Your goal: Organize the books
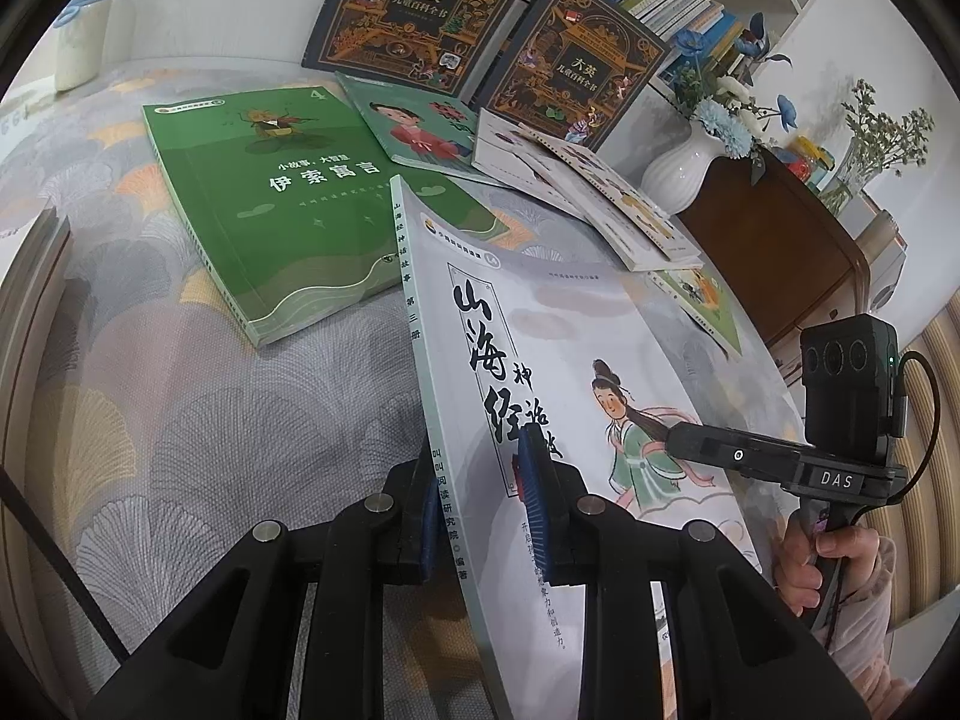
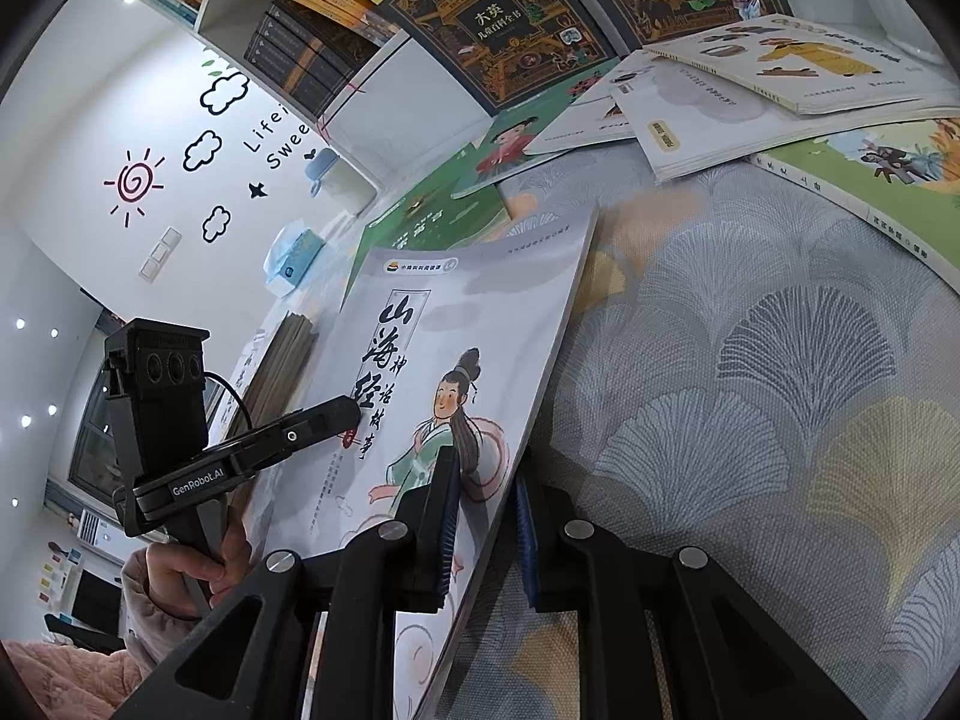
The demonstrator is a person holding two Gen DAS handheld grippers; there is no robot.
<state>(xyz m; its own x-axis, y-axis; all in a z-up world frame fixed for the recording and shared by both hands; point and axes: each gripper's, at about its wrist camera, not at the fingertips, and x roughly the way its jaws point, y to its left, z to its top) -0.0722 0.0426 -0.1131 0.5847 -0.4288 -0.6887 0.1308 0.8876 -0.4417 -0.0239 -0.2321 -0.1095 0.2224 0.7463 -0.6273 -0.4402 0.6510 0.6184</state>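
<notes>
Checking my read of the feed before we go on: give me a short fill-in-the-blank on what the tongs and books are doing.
1. Both tongs are shut on the same ____ book.
2. The left tongs grip that book near its ____.
3. The green book lies ____ on the tablecloth.
4. Two dark encyclopedias lean ____ against the shelf.

Missing words: white; spine; flat; upright

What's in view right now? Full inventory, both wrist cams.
Pale book: 1, grey-white cover with painted figure, tilted off the tablecloth, held at both sides.
Green book: 1, green, flat beyond it.
Encyclopedias: 2, dark with gold, leaning against the shelf.
Picture books: several, white and green, overlapping, right side.
Tablecloth: 1, grey leaf print.
Vase: 1, white, blue flowers, on brown cabinet.
Left gripper: shut on spine edge.
Right gripper: shut on opposite edge.
</notes>
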